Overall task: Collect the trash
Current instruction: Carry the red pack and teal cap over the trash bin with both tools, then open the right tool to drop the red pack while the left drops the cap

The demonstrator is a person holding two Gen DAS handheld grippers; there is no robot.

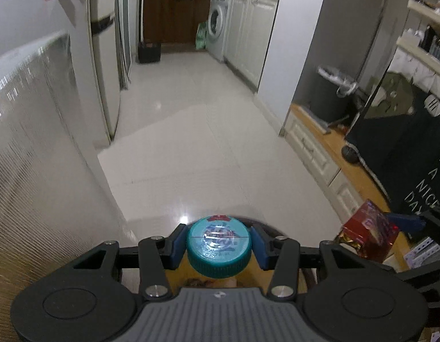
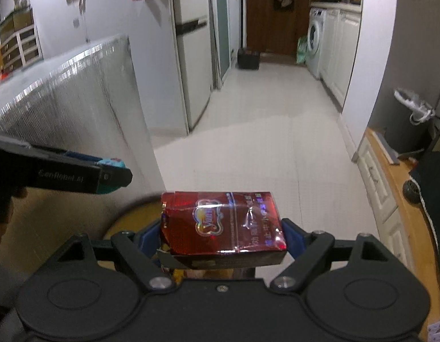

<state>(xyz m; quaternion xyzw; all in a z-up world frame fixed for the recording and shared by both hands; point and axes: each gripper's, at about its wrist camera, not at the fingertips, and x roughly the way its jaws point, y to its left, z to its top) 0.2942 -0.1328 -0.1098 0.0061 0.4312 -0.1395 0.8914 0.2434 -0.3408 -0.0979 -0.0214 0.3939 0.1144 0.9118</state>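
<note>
1. Closest to my left camera is a teal bottle cap (image 1: 219,247), pinched between the blue fingers (image 1: 175,245) of my left gripper (image 1: 219,245); the fingers press on its two sides and its printed top faces the lens.
2. My right gripper (image 2: 222,235) pinches a red cigarette pack (image 2: 221,223) across its short sides; the pack lies flat, its glossy wrapper crumpled and gold foil showing at its left end.
3. From the left wrist view I see that same pack at the right edge, held beside the left gripper and apart from it.
4. From the right wrist view the left gripper sits off to the left, a little higher, with the teal cap just visible at its tip.
5. Both loads hang above a white tiled floor (image 1: 197,154).
6. Ahead on the right, a dark trash bin (image 2: 406,122) with a white liner stands on a wooden counter (image 2: 402,196).
7. Farther down the hall I see a washing machine (image 1: 218,24) and a fridge (image 2: 191,65).
</note>
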